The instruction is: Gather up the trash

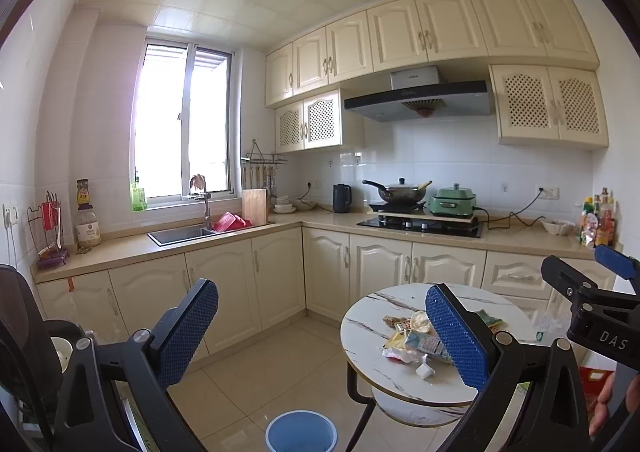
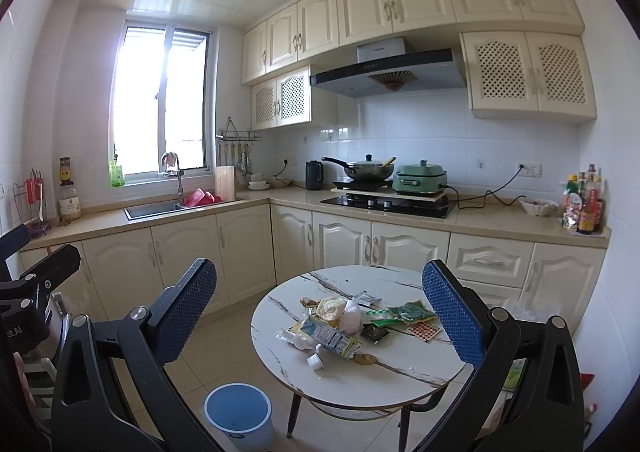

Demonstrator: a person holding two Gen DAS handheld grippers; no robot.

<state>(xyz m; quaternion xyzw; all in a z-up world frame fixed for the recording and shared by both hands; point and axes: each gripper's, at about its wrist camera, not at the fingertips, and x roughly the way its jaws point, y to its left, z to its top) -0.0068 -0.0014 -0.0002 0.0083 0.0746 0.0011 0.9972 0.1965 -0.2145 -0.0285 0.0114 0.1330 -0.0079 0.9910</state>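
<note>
— On the round table (image 2: 400, 372), what lies there?
— Trash (image 2: 340, 322): wrappers, a flattened carton (image 2: 330, 337), a white cap (image 2: 315, 361), heaped near the middle of the marbled top.
— And around it?
— A blue bin (image 2: 239, 414) on the tiled floor just beside the table; cream cabinets, sink (image 2: 154, 209) and stove (image 2: 390, 204) behind.
— The grippers?
— Both hang level above the floor, facing the table, well apart from the heap. Left gripper (image 1: 320, 332): jaws wide, holding nothing. Right gripper (image 2: 318, 316): the same.
</note>
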